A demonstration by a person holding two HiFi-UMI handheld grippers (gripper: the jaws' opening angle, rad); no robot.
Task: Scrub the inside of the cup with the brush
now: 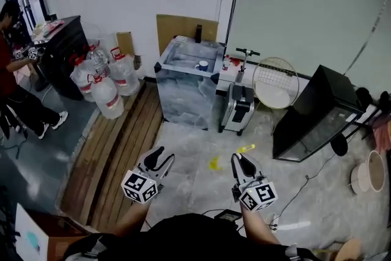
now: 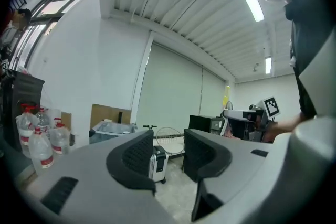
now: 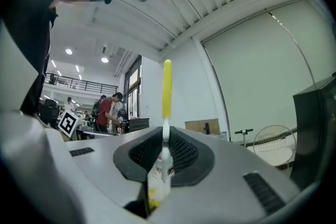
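Currently the right gripper [image 3: 165,148] is clamping the brush [image 3: 167,87] upright, yellow handle pointing up; the left gripper [image 2: 168,150] is gaping wide, empty.

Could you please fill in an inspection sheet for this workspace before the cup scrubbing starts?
Surface: grey marbled table ahead, across the floor from the person who holds the grippers.
Job's things: blue cup on the table top; yellow-handled brush in the right tongs.
Clutter: water bottles, white and black case, round wire guard, black cabinet.
Grippers: left tongs open, nothing between them; right tongs shut on the brush.
Cables: black cable on the floor at right.
Surroundings: bystander at far left; wooden floor strip.
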